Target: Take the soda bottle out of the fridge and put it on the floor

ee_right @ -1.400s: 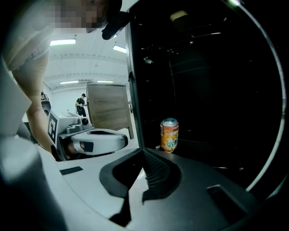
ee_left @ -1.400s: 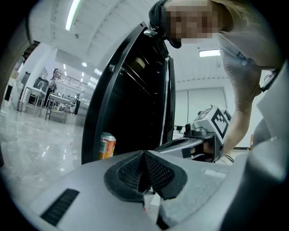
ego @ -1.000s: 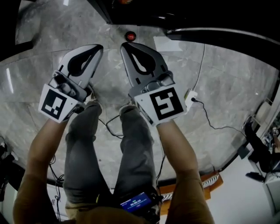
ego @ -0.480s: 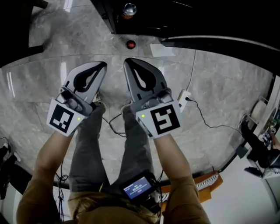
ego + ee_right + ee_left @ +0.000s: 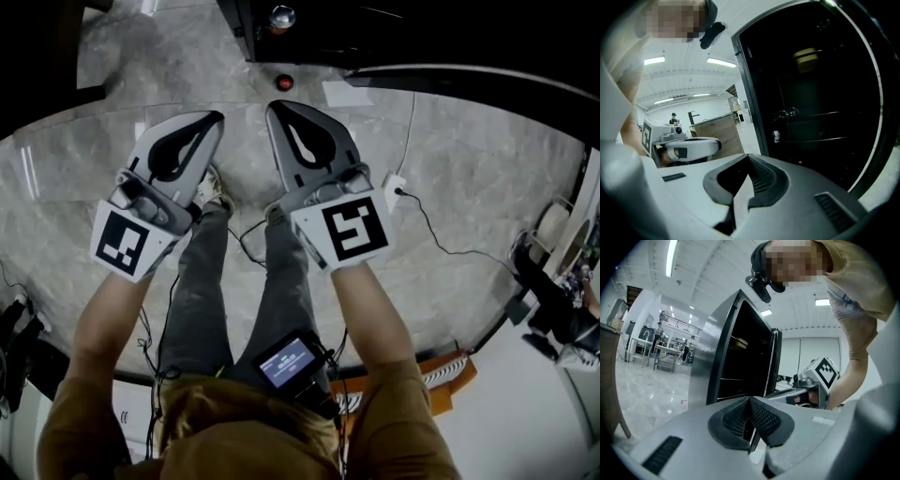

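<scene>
The soda bottle (image 5: 283,82) is most likely the small dark thing with a red top standing on the floor (image 5: 487,187), just in front of the open fridge (image 5: 309,37), near the head view's top edge. Only the red cap and a dark ring around it show. Its long axis therefore seems to run straight up toward the camera, with the cap uppermost and the bottle upright rather than lying down. It is too small to be sure of more.

The bottle has kept its spot over the last second, while everything around it has drawn away. The floor looks farther off, the person's legs (image 5: 281,281) have straightened, and both tools have come up with the body. This suggests the bottle is already set down and the person is standing up from it, so the task looks as good as done.

The left gripper (image 5: 217,118) and right gripper (image 5: 274,109) hang side by side above the legs, well short of the bottle. On each, the jaws are pressed together with nothing between them. A silver-topped thing (image 5: 281,17) remains inside the fridge.
</scene>
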The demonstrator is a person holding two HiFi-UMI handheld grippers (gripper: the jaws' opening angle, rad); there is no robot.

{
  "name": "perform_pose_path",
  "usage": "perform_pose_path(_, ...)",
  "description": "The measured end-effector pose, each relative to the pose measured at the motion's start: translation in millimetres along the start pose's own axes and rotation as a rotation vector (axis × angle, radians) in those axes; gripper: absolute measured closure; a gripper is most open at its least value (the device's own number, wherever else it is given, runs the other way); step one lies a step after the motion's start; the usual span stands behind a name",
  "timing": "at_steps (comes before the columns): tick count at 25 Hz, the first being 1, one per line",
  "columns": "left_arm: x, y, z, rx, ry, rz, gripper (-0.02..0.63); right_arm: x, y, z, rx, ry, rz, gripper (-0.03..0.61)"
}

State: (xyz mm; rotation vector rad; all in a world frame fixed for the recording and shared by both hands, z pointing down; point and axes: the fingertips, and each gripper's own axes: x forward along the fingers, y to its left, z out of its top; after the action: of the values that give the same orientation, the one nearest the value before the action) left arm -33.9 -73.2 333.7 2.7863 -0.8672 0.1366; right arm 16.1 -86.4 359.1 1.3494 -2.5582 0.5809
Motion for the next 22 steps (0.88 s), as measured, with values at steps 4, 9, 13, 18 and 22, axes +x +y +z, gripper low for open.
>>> perform_pose_path(4,-4,-19,24,0.004,-0.001,-0.004,0.620,-26,5,20,0.008,-0.024,-0.030,0.578)
perform_pose_path(9,-1,-32,63,-0.001,-0.028,0.019,0.619,-58,3,59,-0.026,-0.034,-0.071,0.578)
perform_pose_path(13,-6,-50,104,-0.021,-0.047,0.044,0.619,-90,8,108,-0.070,-0.064,-0.097,0.578)
perform_pose_path(18,-7,-78,164,0.009,-0.083,0.054,0.620,-132,12,174,-0.078,-0.145,-0.136,0.578)
perform_pose_path(22,-8,-96,219,0.067,-0.126,0.034,0.620,-156,21,217,-0.106,-0.191,-0.139,0.578)
